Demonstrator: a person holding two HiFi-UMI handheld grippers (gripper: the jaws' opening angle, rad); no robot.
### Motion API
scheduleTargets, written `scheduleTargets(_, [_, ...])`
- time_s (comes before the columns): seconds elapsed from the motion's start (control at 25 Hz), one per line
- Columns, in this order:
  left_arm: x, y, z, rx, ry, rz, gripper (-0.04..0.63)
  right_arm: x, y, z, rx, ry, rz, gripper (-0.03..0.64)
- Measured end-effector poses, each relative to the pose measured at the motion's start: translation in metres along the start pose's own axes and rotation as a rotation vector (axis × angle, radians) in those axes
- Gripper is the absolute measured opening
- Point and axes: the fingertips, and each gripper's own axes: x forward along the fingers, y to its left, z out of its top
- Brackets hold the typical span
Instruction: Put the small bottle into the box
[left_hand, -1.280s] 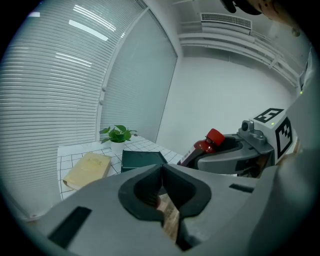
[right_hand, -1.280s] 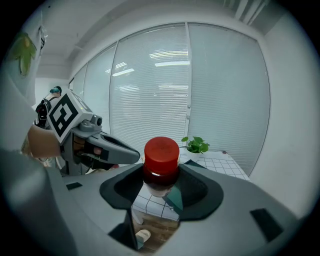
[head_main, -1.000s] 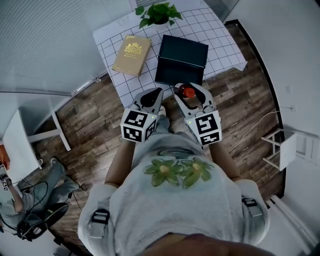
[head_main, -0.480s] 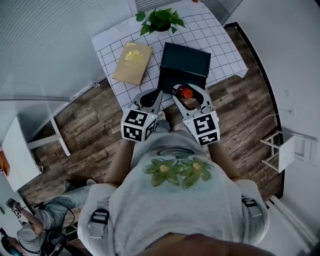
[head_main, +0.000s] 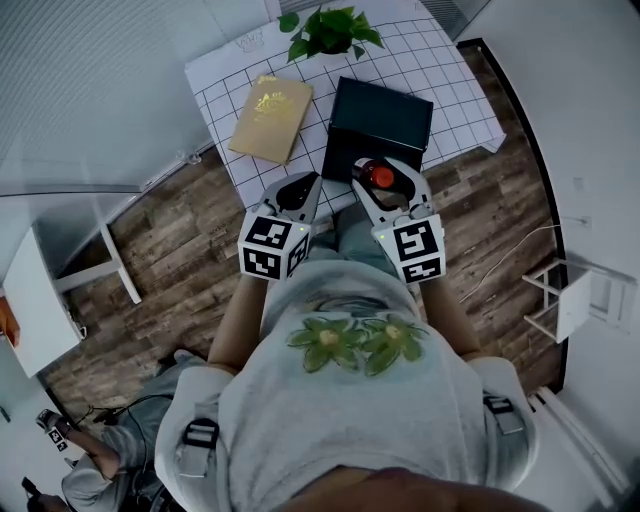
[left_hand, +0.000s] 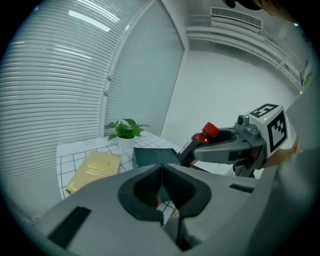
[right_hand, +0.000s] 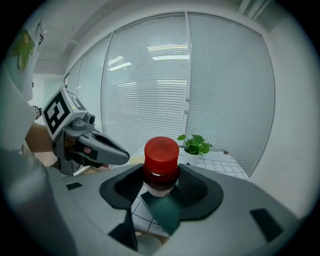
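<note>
The small bottle (head_main: 379, 178), dark with a red cap (right_hand: 161, 152), stands upright between the jaws of my right gripper (head_main: 385, 180), which is shut on it, at the near edge of the table. The dark green box (head_main: 381, 120) lies just beyond it on the white checked cloth (head_main: 440, 70); the box (left_hand: 152, 157) also shows in the left gripper view. My left gripper (head_main: 296, 188) hangs to the left of the right one, shut and empty, jaws touching. From the left gripper view the bottle (left_hand: 200, 140) sits in the right gripper's jaws.
A tan book (head_main: 272, 118) lies left of the box and a potted plant (head_main: 332, 30) stands at the table's far side. Wooden floor surrounds the table. A white table (head_main: 40, 290) stands at the left, a white rack (head_main: 570, 305) at the right.
Both grippers have moved forward toward the table. The bottle now sits over the near edge of the box rather than short of it.
</note>
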Motion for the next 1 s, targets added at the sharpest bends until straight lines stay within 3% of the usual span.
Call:
scheduleTargets(0.68, [0.028, 0.007, -0.006, 0.014, 0.055, 0.005, 0.007, 0.015, -0.011, -0.017, 0.017, 0.033, 0.003, 0.218])
scheduleTargets(1.0, [0.048, 0.017, -0.012, -0.021, 0.106, 0.02, 0.006, 0.031, -0.013, -0.027, 0.033, 0.069, 0.029, 0.218])
